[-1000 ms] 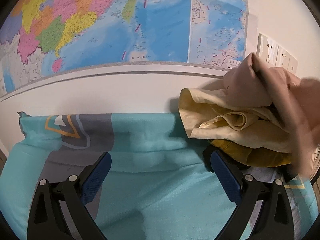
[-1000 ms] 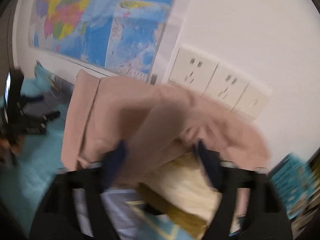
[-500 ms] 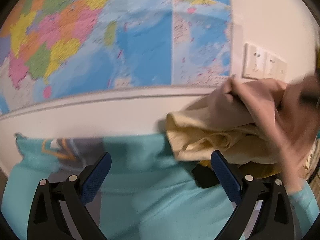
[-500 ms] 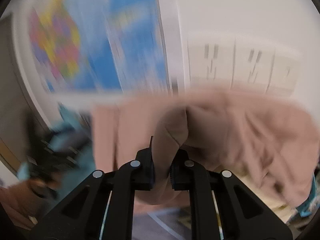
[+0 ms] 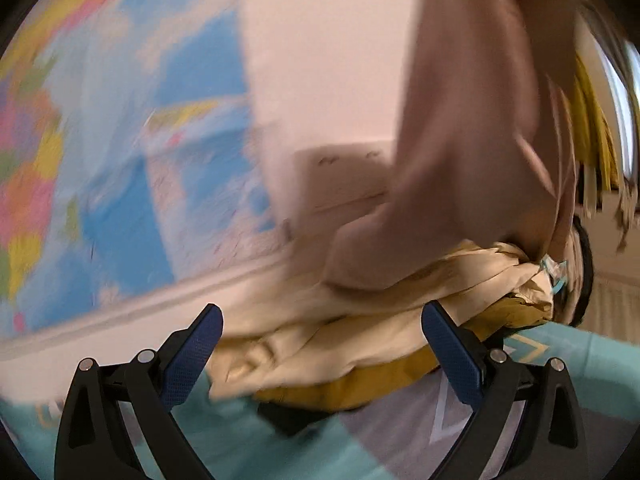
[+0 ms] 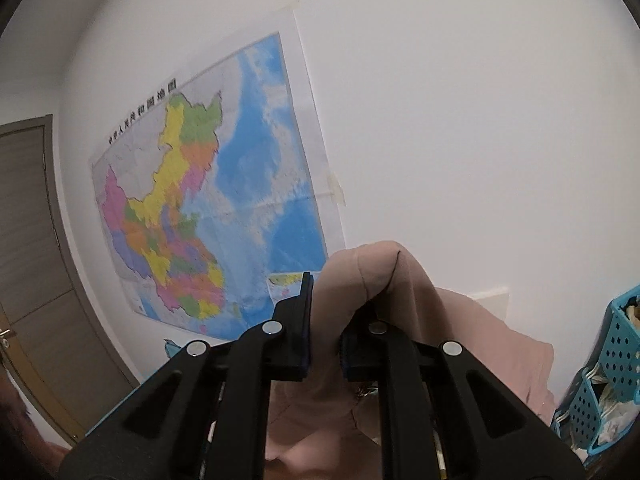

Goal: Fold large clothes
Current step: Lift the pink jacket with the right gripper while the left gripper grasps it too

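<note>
The right gripper point(image 6: 324, 320) is clamped on a fold of soft dusty-pink garment point(image 6: 360, 280), lifted before the wall map point(image 6: 208, 208). The left gripper point(image 5: 320, 332), jaws apart, faces rumpled cream clothes point(image 5: 360, 320) over mustard fabric point(image 5: 360, 388); blur hides detail.

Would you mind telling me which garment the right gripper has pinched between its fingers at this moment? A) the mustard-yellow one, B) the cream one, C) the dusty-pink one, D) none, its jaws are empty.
C: in the right wrist view a fold of the dusty-pink garment rises between the shut fingers of the right gripper, while the cream garment and mustard-yellow garment lie in the pile.
</note>
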Demonstrator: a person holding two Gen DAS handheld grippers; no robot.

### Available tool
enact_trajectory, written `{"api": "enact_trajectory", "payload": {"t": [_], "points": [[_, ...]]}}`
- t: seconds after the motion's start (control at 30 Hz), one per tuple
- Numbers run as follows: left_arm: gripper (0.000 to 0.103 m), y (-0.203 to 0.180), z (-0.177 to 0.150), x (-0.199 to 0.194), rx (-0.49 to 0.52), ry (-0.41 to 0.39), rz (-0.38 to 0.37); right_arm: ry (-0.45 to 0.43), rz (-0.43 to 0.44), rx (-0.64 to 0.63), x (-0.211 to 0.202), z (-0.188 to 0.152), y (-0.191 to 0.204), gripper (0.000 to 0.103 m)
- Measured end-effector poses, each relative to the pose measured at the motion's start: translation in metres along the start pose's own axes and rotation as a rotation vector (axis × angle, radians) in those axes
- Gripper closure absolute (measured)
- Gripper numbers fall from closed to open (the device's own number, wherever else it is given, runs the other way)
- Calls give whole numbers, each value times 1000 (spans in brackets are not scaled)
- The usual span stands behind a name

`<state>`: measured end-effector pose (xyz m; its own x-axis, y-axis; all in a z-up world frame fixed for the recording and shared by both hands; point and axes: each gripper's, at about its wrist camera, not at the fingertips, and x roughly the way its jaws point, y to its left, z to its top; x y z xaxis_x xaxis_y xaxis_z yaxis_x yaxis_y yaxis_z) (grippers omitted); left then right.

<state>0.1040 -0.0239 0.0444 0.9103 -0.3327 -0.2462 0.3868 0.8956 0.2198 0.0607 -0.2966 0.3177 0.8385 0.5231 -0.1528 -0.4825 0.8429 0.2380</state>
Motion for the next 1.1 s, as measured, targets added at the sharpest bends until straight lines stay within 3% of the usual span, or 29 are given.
{"api": "enact_trajectory", "payload": {"t": [0.07, 0.13, 0.27, 0.33, 0.4, 0.43, 0.5, 0.57, 0.73, 0.8, 0.93, 1.1], "points": [[7, -17, 4, 2, 54, -66, -23, -9, 9, -2, -8, 2, 2, 92], [7, -34, 11, 11, 118, -118, 37, -12, 9, -10, -13, 2, 4, 92], [7, -31, 27, 55, 116, -119, 87, -11, 2, -4, -21, 0, -2, 92], [10, -28, 30, 63, 125, -156, 44, -8, -9, -9, -21, -3, -4, 92], [39, -34, 31, 69, 176, -160, 14, -1, -14, 5, -22, -5, -7, 92], [72, -38, 33, 68, 197, -139, -37, 1, -16, 12, -23, -6, -8, 92], [83, -45, 37, 61, 221, -134, -51, -9, -29, 12, -31, -3, -6, 92], [91, -41, 47, 46, 170, -141, -97, -27, -27, 1, -44, 3, 2, 92], [93, 2, 108, -28, -8, -257, -136, -139, -16, -87, -110, 30, 52, 92], [93, 17, 126, -60, -35, -294, -142, -190, -6, -129, -142, 39, 74, 92], [93, 54, 156, -153, -69, -368, -103, -267, 16, -179, -195, 45, 112, 92], [92, 87, 159, -268, -41, -389, 15, -263, 102, -162, -229, 22, 141, 92]]}}
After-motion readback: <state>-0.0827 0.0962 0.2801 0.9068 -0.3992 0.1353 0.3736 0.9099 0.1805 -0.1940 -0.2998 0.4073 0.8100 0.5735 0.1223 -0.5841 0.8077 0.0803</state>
